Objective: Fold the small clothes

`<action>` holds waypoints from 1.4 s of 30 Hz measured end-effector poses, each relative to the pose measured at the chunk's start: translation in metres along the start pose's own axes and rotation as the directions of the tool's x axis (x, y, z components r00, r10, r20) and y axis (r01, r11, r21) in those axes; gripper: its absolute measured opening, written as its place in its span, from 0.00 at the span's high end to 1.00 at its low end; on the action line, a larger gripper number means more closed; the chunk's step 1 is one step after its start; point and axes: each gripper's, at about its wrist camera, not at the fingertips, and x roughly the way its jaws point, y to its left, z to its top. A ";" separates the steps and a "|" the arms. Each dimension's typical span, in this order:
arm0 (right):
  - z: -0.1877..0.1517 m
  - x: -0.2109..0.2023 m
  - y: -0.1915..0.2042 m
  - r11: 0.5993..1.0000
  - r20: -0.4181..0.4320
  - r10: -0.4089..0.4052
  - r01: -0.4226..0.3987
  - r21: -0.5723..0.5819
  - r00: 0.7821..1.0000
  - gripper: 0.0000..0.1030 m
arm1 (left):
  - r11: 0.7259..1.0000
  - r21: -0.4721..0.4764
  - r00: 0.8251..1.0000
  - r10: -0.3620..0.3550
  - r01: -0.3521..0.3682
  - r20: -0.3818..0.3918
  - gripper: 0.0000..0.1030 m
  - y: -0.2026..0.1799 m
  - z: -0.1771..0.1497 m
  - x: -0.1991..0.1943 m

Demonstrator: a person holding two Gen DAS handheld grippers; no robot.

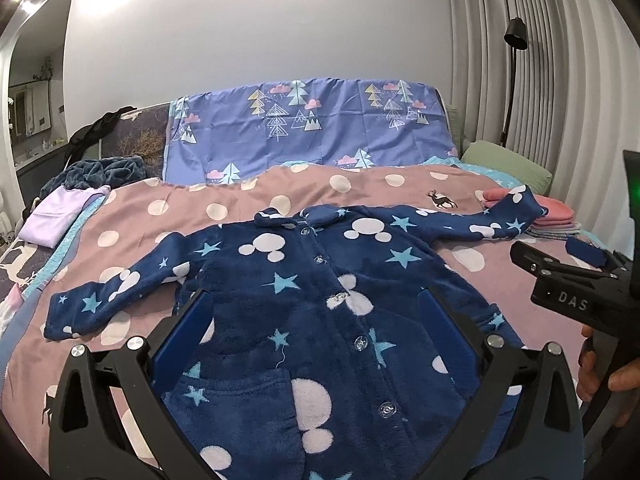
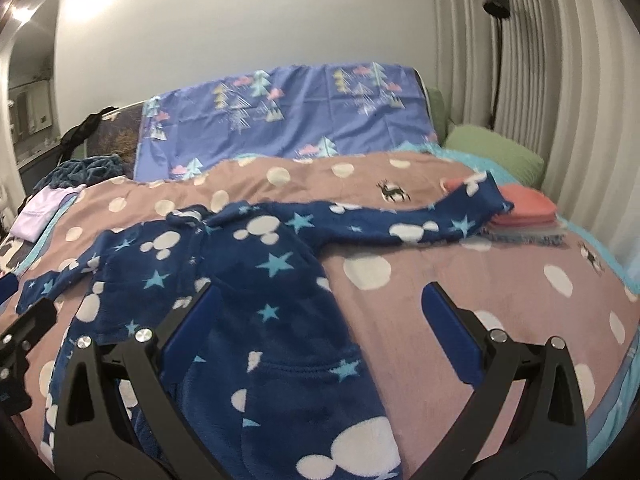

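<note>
Jacket [image 1: 320,300] lay flat, buttoned, on the bed [image 1: 132,208]; left tongs [image 1: 316,320] spread wide above its middle; right tongs [image 2: 320,320] wide at its 3 o'clock edge; both empty.

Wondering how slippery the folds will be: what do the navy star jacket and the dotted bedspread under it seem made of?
Navy star jacket: likely plush fleece, matte, with a fuzzy nap that blurs its print edges. Dotted bedspread: probably soft brushed fabric, flat and matte, smoother than the jacket; exact fibre unclear.
</note>
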 end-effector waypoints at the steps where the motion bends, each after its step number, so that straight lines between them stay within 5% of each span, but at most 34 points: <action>1: -0.001 0.002 -0.001 1.000 -0.010 0.000 0.000 0.004 1.000 0.02 | 1.000 -0.001 1.000 0.002 -0.002 0.000 0.01 -0.001 0.000 0.000; 8: -0.003 0.013 0.004 0.998 -0.075 0.063 -0.063 0.005 0.995 0.02 | 1.000 0.000 1.000 -0.001 0.001 -0.006 0.01 0.002 0.000 0.004; 19: -0.006 0.008 0.012 0.991 -0.050 0.134 -0.134 0.011 0.990 0.02 | 1.000 -0.024 1.000 -0.007 0.006 -0.019 0.01 0.012 -0.006 0.013; 30: -0.009 0.006 0.030 0.990 -0.029 0.115 -0.117 -0.076 0.993 0.08 | 0.999 -0.037 1.000 -0.019 0.018 -0.019 0.01 0.016 -0.011 0.016; 42: -0.010 0.008 0.043 0.981 -0.043 0.162 -0.165 -0.099 0.986 0.27 | 0.998 -0.062 0.999 -0.027 0.026 -0.024 0.01 0.026 -0.017 0.021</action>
